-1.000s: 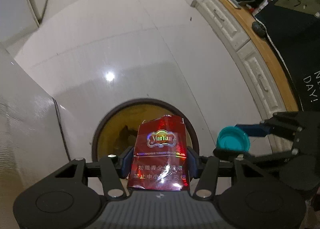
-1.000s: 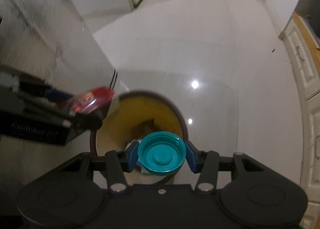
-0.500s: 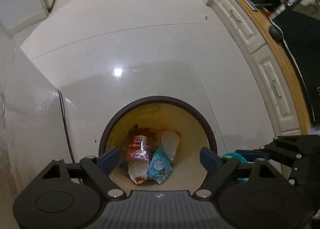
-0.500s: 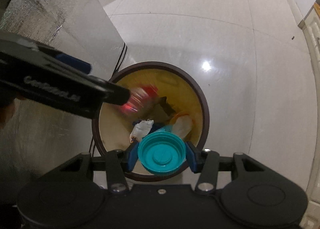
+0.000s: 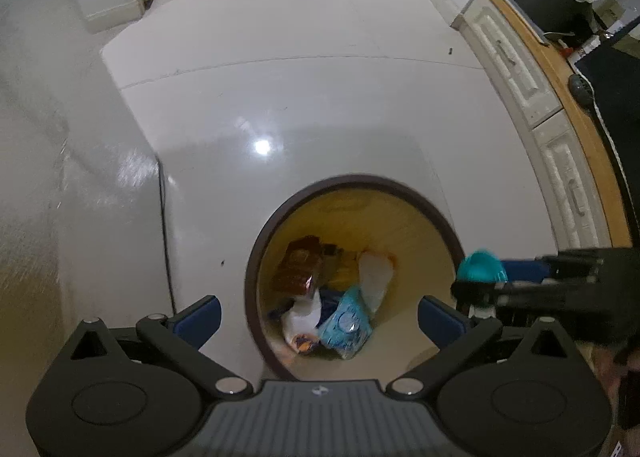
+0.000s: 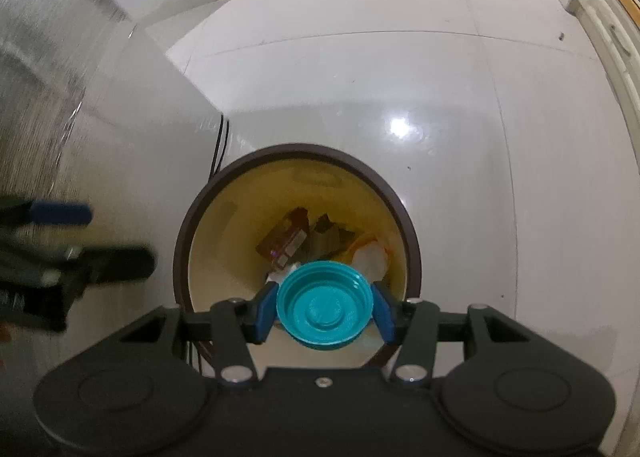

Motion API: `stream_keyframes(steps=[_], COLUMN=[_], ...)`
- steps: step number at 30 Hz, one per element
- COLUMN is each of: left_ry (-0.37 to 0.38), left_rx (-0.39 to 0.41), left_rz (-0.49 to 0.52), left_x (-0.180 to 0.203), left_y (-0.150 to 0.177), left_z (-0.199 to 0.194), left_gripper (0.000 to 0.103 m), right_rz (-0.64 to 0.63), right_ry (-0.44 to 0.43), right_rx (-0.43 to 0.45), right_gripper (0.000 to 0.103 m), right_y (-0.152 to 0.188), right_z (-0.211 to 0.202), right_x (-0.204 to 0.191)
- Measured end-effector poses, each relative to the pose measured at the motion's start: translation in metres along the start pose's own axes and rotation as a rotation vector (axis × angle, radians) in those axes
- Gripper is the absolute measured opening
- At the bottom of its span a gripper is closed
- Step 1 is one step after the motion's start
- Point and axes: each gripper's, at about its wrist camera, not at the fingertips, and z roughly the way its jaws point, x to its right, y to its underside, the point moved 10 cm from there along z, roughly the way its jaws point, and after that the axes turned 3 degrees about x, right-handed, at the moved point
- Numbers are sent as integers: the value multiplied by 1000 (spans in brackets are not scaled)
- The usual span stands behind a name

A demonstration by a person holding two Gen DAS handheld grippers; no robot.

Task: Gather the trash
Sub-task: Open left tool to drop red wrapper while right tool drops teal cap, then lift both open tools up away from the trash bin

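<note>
Teal lid (image 6: 324, 313) clenched edge-on in right tool (image 6: 325, 311), hovering over the bin (image 6: 298, 151); light, stiff plastic, likely slick, best pinched across the rim. Left tool (image 5: 319, 317) just spread wide, empty; red packet (image 5: 298, 267) lying inside

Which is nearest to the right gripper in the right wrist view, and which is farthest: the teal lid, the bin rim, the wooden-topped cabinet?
1. teal lid: held between the right gripper pads.
2. bin rim: just beyond, below the lid.
3. wooden-topped cabinet: far off, upper right corner.
</note>
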Motion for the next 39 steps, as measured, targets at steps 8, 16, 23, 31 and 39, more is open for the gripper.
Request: stream_keyframes(steps=[8,16,23,31,39], left_ry=[-62,-108,-131,-186,-225], left_rx=[-4,25,74,176,284], left_rz=[-25,-21,-20,2,17], left_x=[-16,-15,2,25,45], left_y=[16,19,31,40,54], left_z=[-11,-38,-85,-165,-245], left_gripper=[103,103,103,103,103], right_rz=[47,44,28,-29,-78], right_ry=[70,81,72,52,73], right_rx=[14,32,97,163,269], right_gripper=[59,69,86,100,103], right_y=[7,17,16,26,33], right_z=[-2,-20,-71,-150,-232], right_x=[12,13,12,-10,-32])
